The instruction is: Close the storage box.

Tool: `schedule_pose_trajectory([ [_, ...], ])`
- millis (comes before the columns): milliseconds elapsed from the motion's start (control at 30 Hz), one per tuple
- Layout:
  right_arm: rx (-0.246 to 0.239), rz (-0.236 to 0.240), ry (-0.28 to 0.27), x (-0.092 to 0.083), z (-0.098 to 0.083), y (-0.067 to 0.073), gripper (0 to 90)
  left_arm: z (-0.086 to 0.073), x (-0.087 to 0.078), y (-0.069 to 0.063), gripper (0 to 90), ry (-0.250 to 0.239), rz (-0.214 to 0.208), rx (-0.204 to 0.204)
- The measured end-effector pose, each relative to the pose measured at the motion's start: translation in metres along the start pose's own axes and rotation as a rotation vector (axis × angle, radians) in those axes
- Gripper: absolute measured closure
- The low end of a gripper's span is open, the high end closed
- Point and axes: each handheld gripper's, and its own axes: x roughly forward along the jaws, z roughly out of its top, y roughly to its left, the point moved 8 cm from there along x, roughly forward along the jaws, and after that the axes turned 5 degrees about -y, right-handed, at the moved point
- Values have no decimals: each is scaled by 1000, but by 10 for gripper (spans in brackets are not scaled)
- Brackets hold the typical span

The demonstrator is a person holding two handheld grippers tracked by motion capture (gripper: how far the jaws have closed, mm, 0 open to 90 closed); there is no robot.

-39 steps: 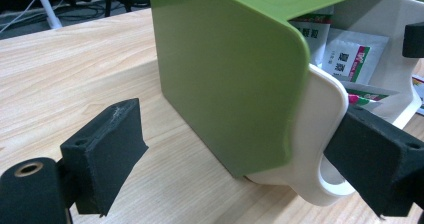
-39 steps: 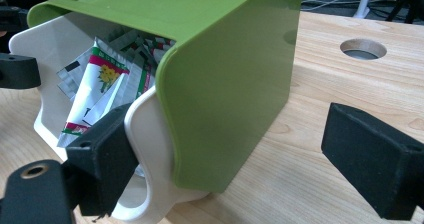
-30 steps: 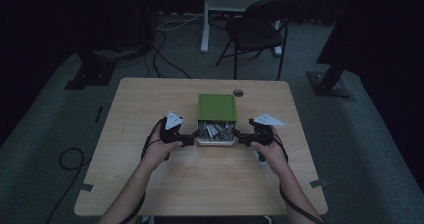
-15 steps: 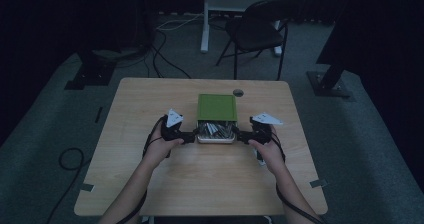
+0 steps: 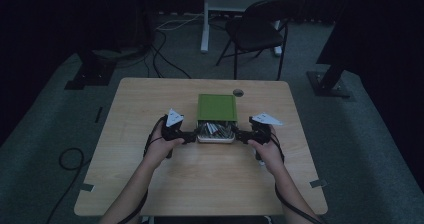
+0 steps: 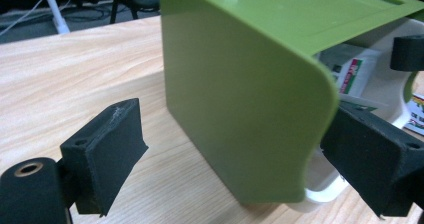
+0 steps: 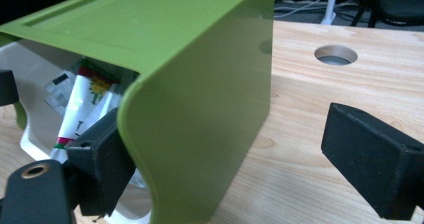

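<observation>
Box: we see a green lid (image 5: pixel 216 107) over a white tray (image 5: pixel 216 139) of packets, mid-table.
Left gripper (image 5: pixel 189 136): jaws wide, straddling the lid's left wall, gripping nothing.
Right gripper (image 5: pixel 243 135): mirrored, equally near (also open).
Axis: tray slides towards us.
</observation>
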Motion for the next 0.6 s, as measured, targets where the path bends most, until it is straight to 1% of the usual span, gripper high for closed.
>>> schedule_pose_trajectory([
  [100, 12, 31, -11, -2, 2, 3, 104, 1, -3, -2, 110, -2, 11, 16],
  [167, 7, 44, -24, -3, 3, 5, 104, 1, -5, -4, 110, -5, 18, 12],
  [200, 1, 53, -22, -4, 3, 7, 104, 1, -6, -5, 110, -7, 16, 12],
  [267, -6, 46, -10, -4, 1, 7, 104, 0, -8, -6, 110, -6, 20, 17],
  [300, -3, 51, -10, -5, 1, 7, 105, 0, -9, -6, 110, -9, 26, 9],
  [400, -8, 53, -9, -6, 0, 8, 105, 1, -11, -6, 110, -14, 30, 4],
  [433, -14, 55, -10, -7, -1, 8, 105, 2, -14, -7, 110, -19, 42, 18],
  [500, -21, 46, -18, -8, -1, 6, 105, 2, -16, -8, 110, -24, 44, 14],
  [600, -40, 43, -10, -8, -3, 5, 105, 1, -19, -8, 110, -26, 49, 11],
])
